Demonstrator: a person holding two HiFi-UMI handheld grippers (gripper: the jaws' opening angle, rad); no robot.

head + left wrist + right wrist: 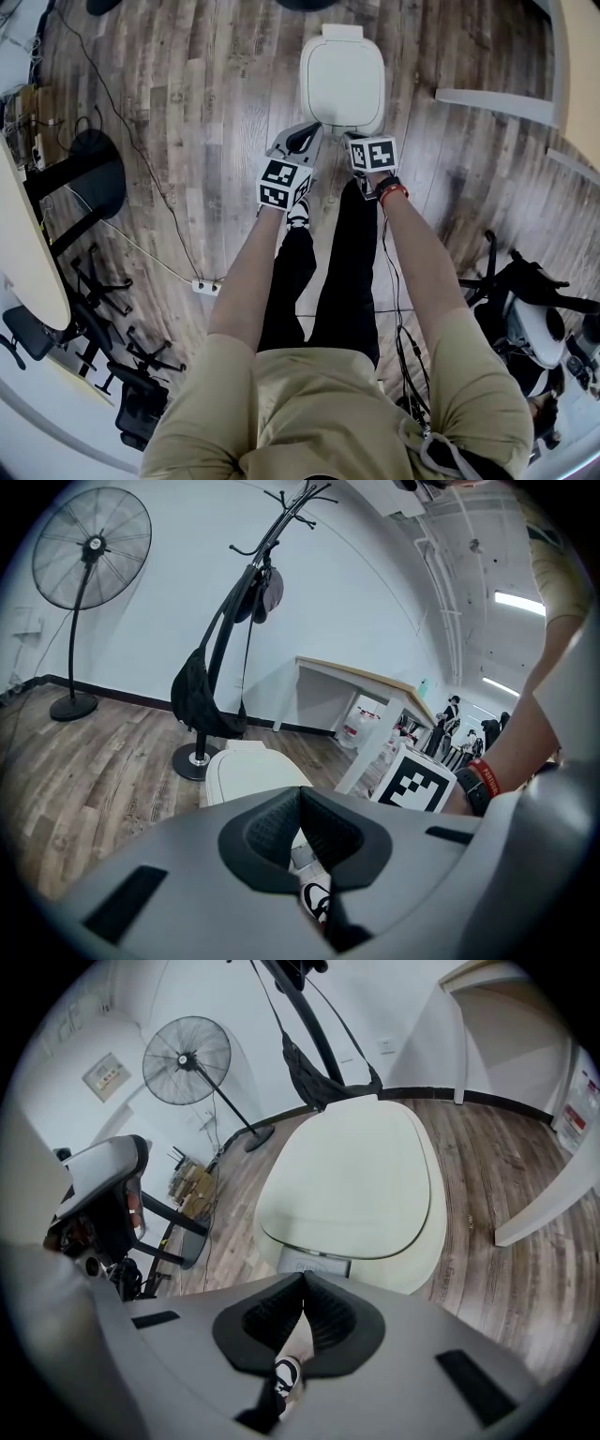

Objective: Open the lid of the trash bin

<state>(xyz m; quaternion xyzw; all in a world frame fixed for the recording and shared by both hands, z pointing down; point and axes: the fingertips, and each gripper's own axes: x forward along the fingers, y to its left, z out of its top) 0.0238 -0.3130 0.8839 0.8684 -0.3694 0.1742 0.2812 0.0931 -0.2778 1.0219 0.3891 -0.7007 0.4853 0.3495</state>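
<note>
The white trash bin [342,80] stands on the wood floor in front of me with its lid [352,1185] down flat. A small push panel [314,1265] sits at the lid's near edge. My left gripper [312,133] hovers at the bin's near left corner, jaws shut and holding nothing. My right gripper [354,139] is just above the near edge, also shut and empty. In the left gripper view the bin [246,772] lies just past the closed left gripper [300,791]. The right gripper [303,1277] points at the push panel.
A coat rack [202,752] with a black bag stands just behind the bin, and a standing fan [80,621] is further left. A white desk [361,691] is to the right. A power strip [206,286] and cables lie on the floor at left, near chairs [112,347].
</note>
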